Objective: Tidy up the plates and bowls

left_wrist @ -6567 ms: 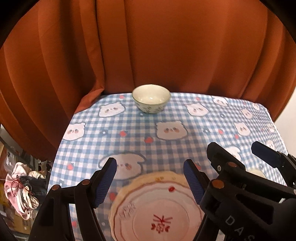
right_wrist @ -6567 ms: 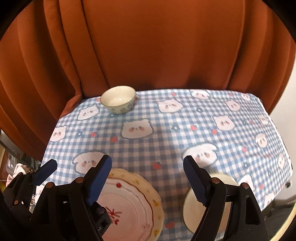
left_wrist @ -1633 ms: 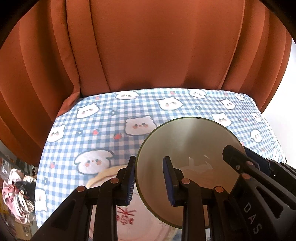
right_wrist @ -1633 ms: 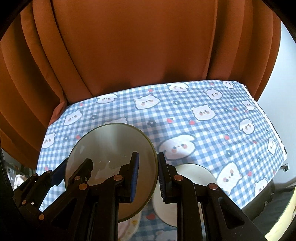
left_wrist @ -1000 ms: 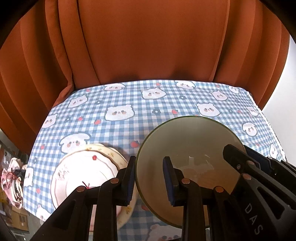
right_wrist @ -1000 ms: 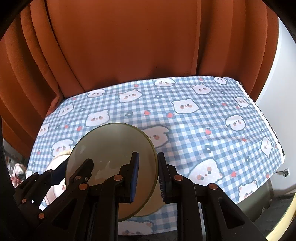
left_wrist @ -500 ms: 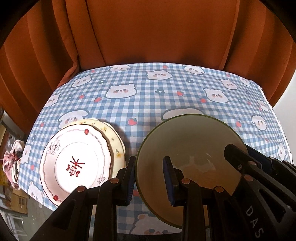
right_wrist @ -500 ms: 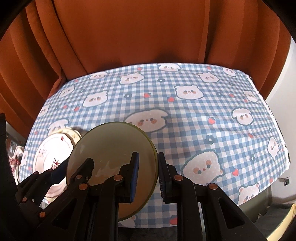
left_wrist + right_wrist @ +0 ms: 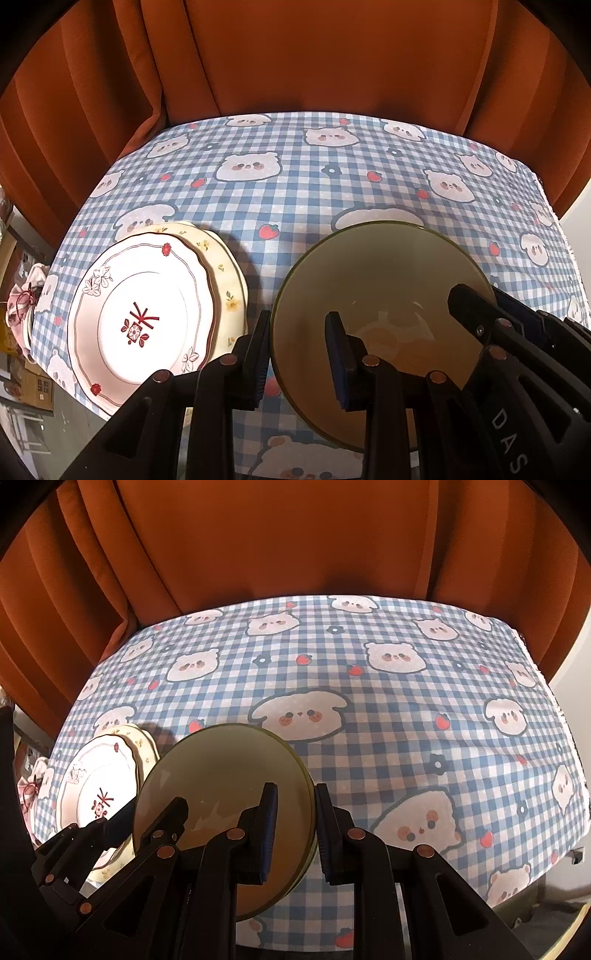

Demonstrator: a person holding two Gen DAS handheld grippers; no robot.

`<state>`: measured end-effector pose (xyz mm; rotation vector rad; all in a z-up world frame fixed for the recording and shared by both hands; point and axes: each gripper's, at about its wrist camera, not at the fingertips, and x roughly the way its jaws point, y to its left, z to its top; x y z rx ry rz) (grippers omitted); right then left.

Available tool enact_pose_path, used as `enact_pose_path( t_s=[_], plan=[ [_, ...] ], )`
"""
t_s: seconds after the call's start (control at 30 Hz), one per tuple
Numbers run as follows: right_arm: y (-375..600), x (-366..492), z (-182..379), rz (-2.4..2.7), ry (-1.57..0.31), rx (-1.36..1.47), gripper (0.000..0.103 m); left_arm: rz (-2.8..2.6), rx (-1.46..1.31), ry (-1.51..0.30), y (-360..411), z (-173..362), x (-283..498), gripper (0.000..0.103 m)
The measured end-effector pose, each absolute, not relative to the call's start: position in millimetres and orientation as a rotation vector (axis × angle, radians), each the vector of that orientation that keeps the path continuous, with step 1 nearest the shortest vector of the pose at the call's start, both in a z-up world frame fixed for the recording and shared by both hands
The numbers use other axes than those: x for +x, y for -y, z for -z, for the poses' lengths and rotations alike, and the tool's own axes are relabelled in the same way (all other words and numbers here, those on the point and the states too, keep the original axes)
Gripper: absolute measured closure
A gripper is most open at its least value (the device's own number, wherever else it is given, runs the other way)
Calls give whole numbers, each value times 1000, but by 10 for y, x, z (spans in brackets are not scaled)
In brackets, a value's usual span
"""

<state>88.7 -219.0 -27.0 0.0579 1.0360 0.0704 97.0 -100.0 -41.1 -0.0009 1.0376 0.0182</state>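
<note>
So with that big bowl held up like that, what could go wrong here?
1. Both grippers pinch the bowl only at its rim; it might slip out or tilt.
2. The stacked plates sit close on its left, so a careless set-down could knock them.
3. Those plates lie near the table edge.

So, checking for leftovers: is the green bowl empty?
Empty: the bowl shows only bare glazed inside with reflections, though the grippers hide part.

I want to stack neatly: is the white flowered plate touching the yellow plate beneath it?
Touching. The left wrist view shows the white flowered plate lying on top of the yellow plate, overlapping most of it, with only the yellow rim showing at its right.
</note>
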Motion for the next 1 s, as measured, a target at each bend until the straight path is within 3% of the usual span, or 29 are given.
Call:
enact_pose_path(
  t_s=[0.2,0.23,0.33,0.37,0.43,0.47,0.8,1.0],
  plan=[
    [2172,903,274,-68,-1048,56,74,49,-34,-1041,946,412,967,65],
    [2161,901,271,-71,-1050,58,71,56,-38,-1042,946,416,973,63],
    [2142,891,263,-72,-1047,70,58,81,-57,-1047,894,423,980,44],
    [2131,881,252,-61,-1041,69,54,95,-73,-1050,868,427,990,41],
    [2131,872,231,-39,-1030,83,35,126,-100,-1059,822,443,1023,39],
    [2129,875,226,-30,-1029,88,33,133,-104,-1062,809,452,1036,37],
    [2149,955,280,124,-1094,158,32,301,-190,-1188,689,690,1288,38],
    [2131,976,372,166,-1143,170,32,354,-183,-1242,743,801,1358,47]
  ],
)
